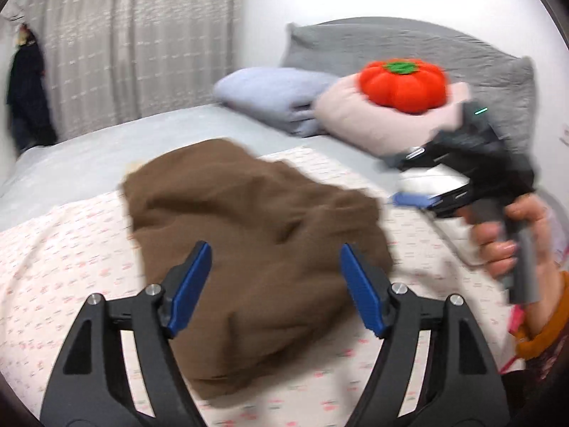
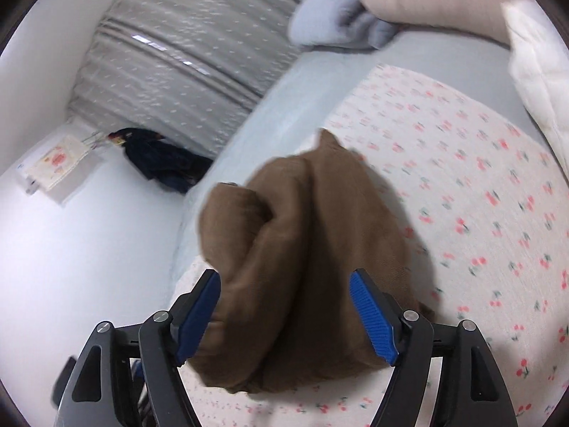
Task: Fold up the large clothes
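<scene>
Brown knit garment lies bunched on the cherry-print sheet, centre of the bed, one thick roll standing up toward 11 o'clock in the right wrist view. Not a flat fold yet; edges uneven, far corner poking toward 12.

Left gripper: blue pads spread wide, nothing between them but cloth lying below, no pinch. Right gripper: likewise wide apart, straddling the lump without pressing it (it shows at 3 o'clock in the left view, held in a hand).

Judgement: garment is released and wants a fresh hold. Best to take two matching corners or a clean edge, one layer each, lift only enough to flatten, then lay over squarely. Risk: grabbing the roll takes several layers.

Beyond, at 1 o'clock: folded blue blanket, pink pillow, red pumpkin plush.
</scene>
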Demonstrator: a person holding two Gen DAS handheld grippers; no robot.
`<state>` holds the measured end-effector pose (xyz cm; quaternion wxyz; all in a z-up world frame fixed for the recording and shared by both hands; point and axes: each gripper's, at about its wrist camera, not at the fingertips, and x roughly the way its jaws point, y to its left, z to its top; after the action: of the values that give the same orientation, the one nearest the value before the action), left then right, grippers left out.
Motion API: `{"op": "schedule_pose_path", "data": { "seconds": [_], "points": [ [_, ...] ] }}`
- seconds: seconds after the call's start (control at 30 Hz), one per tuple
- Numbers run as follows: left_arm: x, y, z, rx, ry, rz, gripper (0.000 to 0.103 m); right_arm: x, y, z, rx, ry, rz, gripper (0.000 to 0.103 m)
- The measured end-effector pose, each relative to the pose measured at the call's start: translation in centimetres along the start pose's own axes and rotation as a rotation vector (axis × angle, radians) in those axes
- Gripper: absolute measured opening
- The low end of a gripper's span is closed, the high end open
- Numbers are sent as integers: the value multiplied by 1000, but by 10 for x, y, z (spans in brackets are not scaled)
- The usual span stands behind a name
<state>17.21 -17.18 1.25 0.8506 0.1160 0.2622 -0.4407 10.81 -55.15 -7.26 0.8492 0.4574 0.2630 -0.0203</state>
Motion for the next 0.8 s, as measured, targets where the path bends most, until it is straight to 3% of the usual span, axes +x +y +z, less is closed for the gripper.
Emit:
{"op": "schedule_pose_path", "data": {
  "seconds": [0.1,0.23,0.43,0.5,0.57,0.63,0.7,0.8],
  "points": [
    [13,25,-1,-75,34,34,75,14,24,8,-66,58,53,81],
    [23,56,-13,-186,66,53,75,67,47,25,-93,205,137,81],
    [31,84,-28,-261,101,88,75,132,51,44,-149,329,7,81],
    [40,93,-28,-259,113,131,75,147,47,43,-146,374,28,72],
    [51,103,-27,-274,127,146,75,159,51,37,-190,413,1,39],
    [60,111,-28,-307,139,139,75,160,61,29,-257,406,-36,16],
    [68,115,-29,-339,150,130,75,150,69,26,-268,368,-26,12],
    [73,114,-28,-372,152,106,75,111,82,29,-243,272,64,8]
  ]
}}
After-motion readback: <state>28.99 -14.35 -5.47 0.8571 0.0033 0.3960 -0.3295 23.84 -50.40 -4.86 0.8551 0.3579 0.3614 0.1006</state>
